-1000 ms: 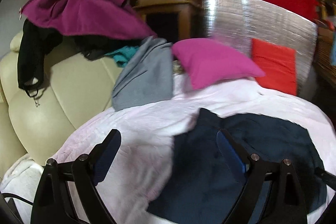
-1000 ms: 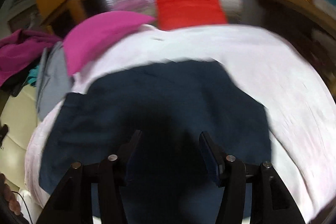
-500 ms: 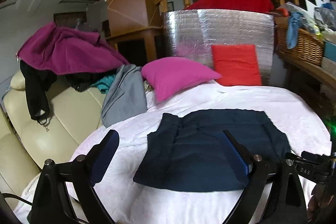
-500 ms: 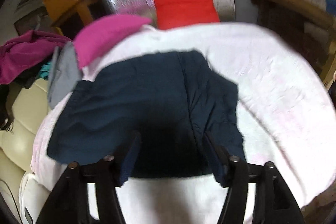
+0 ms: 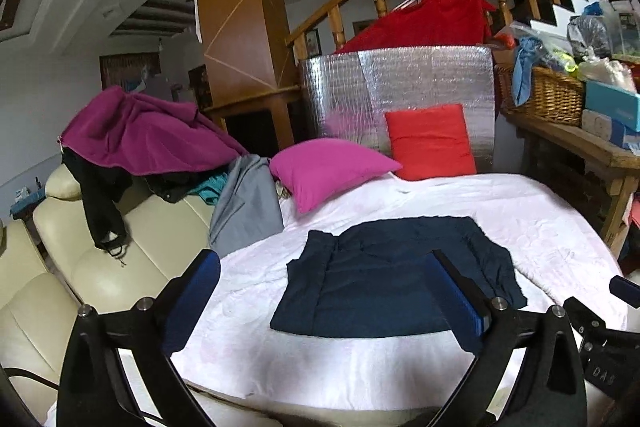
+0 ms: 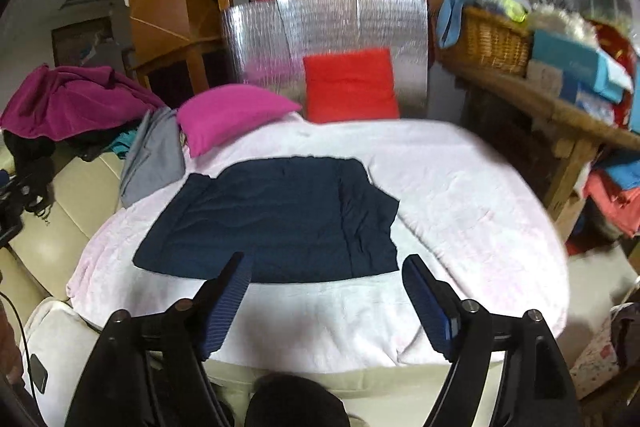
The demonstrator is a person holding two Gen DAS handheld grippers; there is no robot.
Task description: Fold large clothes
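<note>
Pale pink blanket (image 6: pixel 460 195): covers the work surface and carries the task garment; bare at its near edge and right side.

Navy garment (image 6: pixel 276 223): folded to a rough rectangle, lying flat at mid-blanket, a narrower flap turned over along its right side. A second ago it filled both views; now it sits whole and at a distance, touched by nothing. Judgement: this piece's fold looks finished and released.

Magenta cushion (image 6: pixel 232 115), red cushion (image 6: pixel 348 83): at the far edge, unmoved.

Left gripper (image 5: pixel 324 299): jaws wide apart, empty, pulled back and raised above the near edge.

Right gripper (image 6: pixel 328 299): jaws likewise spread, empty, withdrawn clear of the cloth; its view is sharper than the earlier blur.
</note>
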